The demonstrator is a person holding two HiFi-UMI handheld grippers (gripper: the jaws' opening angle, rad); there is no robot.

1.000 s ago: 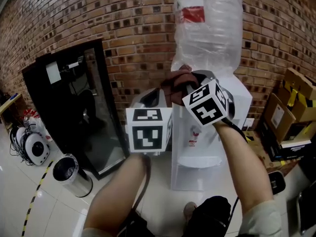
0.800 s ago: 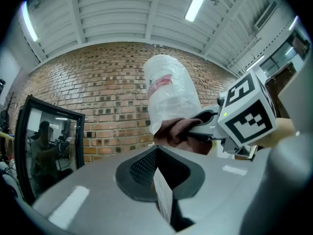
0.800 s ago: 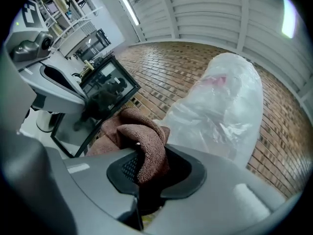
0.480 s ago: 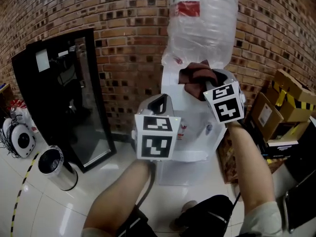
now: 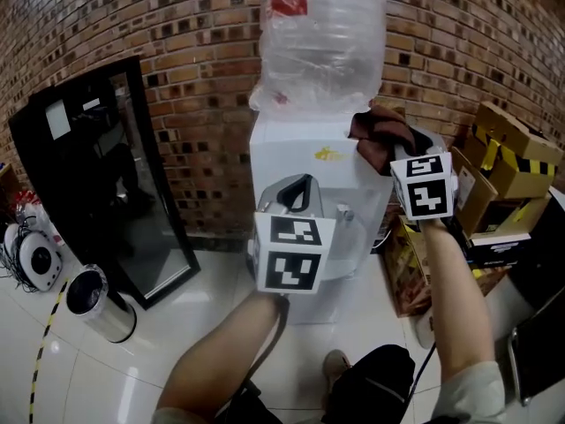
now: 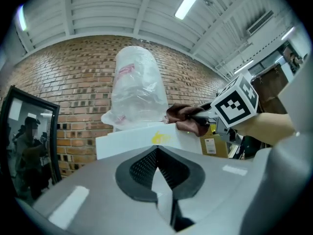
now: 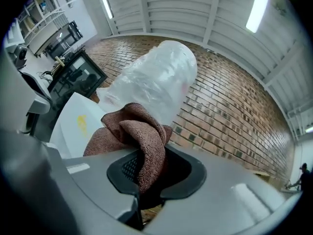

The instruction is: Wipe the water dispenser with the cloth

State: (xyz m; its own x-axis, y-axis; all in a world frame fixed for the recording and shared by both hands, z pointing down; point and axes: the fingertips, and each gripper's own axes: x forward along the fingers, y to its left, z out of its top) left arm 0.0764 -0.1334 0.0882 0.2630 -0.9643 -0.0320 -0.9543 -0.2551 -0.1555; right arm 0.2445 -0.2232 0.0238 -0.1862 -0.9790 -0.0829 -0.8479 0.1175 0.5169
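Observation:
The white water dispenser [image 5: 296,153] stands against the brick wall with a clear bottle [image 5: 322,34] wrapped in plastic on top. My right gripper [image 5: 390,141] is shut on a bunched reddish-brown cloth [image 5: 380,127], which rests at the dispenser's top right edge beside the bottle's base. In the right gripper view the cloth [image 7: 139,136] fills the jaws, and the bottle [image 7: 156,84] is just beyond it. My left gripper [image 5: 296,194] hangs in front of the dispenser's face, jaws together and empty. In the left gripper view the dispenser's top [image 6: 139,138] and the cloth [image 6: 183,115] lie ahead.
A black glass-door cabinet [image 5: 97,166] stands left of the dispenser, with a steel bin [image 5: 93,299] on the tiled floor before it. Cardboard boxes [image 5: 512,162] are stacked close on the right. The person's legs and shoes are below.
The right gripper has carried the cloth from the bottle's left front round to its right side on the dispenser top. The left gripper has sunk and shifted right, staying empty.

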